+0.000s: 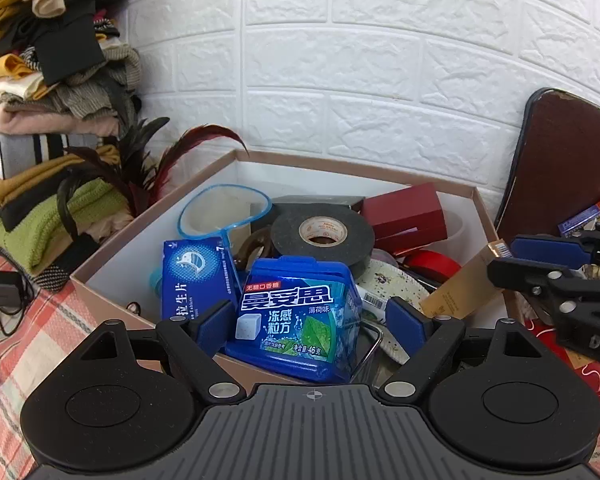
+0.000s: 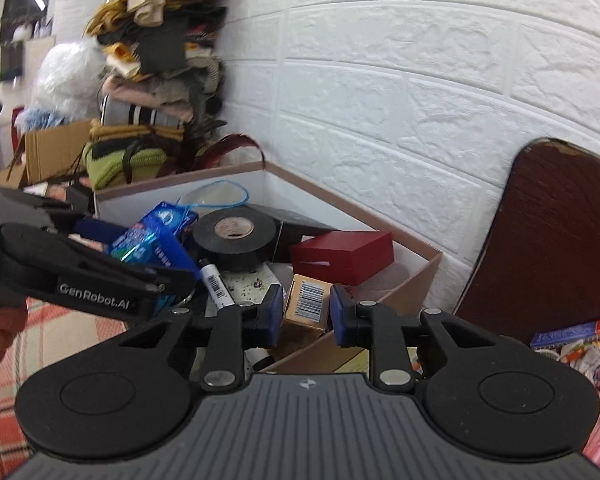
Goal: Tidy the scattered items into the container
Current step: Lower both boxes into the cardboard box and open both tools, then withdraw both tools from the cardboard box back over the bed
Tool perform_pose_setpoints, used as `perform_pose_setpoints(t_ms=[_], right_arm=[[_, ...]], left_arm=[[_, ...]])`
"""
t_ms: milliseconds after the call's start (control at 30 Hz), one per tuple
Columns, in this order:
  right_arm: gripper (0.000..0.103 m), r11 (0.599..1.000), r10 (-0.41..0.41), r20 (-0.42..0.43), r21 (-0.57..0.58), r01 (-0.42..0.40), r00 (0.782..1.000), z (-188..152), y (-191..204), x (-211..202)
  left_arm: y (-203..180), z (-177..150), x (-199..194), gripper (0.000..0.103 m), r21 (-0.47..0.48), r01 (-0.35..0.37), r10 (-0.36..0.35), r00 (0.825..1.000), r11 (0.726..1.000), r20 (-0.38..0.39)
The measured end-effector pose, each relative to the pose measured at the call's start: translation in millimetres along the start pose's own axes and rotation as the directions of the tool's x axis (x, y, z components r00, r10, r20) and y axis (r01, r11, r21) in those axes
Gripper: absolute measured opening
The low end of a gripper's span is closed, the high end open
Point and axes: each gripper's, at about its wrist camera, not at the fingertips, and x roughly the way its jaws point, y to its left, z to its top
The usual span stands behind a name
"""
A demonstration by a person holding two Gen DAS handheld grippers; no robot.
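Both sets of jaws stood apart as I watched: my left gripper (image 1: 306,320) spread wide around the blue gum box (image 1: 296,320), pads not visibly pressing it, while my right gripper (image 2: 305,314) flanked the gold carton (image 2: 306,308) with a sliver of gap on each side. The gum box rested tilted on the near rim of the cardboard container (image 1: 112,258), half inside. I judged it light, rigid plastic with a glossy, possibly slippery wrap, best pinched across its 2 flat sides. It showed white Chinese lettering, a mint leaf and "46" printed low. The slim carton, barcode up, leaned on the container's right wall.
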Motion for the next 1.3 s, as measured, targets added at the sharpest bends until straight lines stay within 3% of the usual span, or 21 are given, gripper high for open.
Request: perform_pose_setpoints(t_ms=[267, 333, 433, 567, 767, 833, 933, 1100, 1300], right_arm=[[0.031, 0.997, -0.077, 0.046, 0.023, 0.077, 0.996, 8.8, -15.4, 19.6], [0.04, 0.994, -0.104, 0.065, 0.044, 0.101, 0.992, 11.2, -23.3, 24.3], [0.041, 0.987, -0.145, 0.092, 0.077, 0.138, 0.985, 14.9, -35.1, 31.3], [0.042, 0.986, -0.151, 0.072, 0.079, 0.145, 0.986, 6.9, -40.6, 25.3], [0.074, 0.983, -0.146, 0.061, 0.117, 0.138, 0.987, -5.1, -44.7, 10.4], [0.091, 0.985, -0.133, 0.058, 0.121, 0.125, 0.989, -6.9, -43.0, 1.9], [0.101, 0.989, -0.102, 0.087, 0.118, 0.091, 0.991, -10.4, -39.0, -23.2], [0.103, 0.986, -0.079, 0.119, 0.157, 0.06, 0.99, -30.3, -31.1, -75.9], [0.103, 0.98, -0.108, 0.093, 0.179, 0.09, 0.99, -76.0, -21.1, -127.6]], left_arm=[[2.9, -0.1, 2.6, 0.09, -0.007, -0.007, 0.007, 1.0, 1.0, -0.006], [4.5, -1.0, 1.4, 0.09, 0.001, -0.012, 0.012, 1.0, 1.0, -0.002], [5.9, -0.4, -0.3, 0.09, 0.011, -0.036, 0.036, 0.999, 0.999, 0.011], [6.9, 1.3, -0.6, 0.09, -0.009, -0.044, 0.045, 0.999, 0.999, 0.015], [-0.1, -0.9, -8.8, 0.103, -0.007, -0.042, 0.042, 0.999, 0.999, 0.017], [-3.4, -1.5, -19.0, 0.103, -0.022, -0.054, 0.055, 0.998, 0.998, 0.044], [-8.1, -2.9, -39.1, 0.103, -0.045, -0.014, 0.017, 0.997, 0.999, 0.072], [-24.3, -14.8, -70.9, 0.103, -0.079, 0.062, -0.055, 0.995, 0.995, 0.081], [-59.2, -49.0, -98.7, 0.103, -0.057, 0.121, -0.117, 0.991, 0.991, 0.062]])
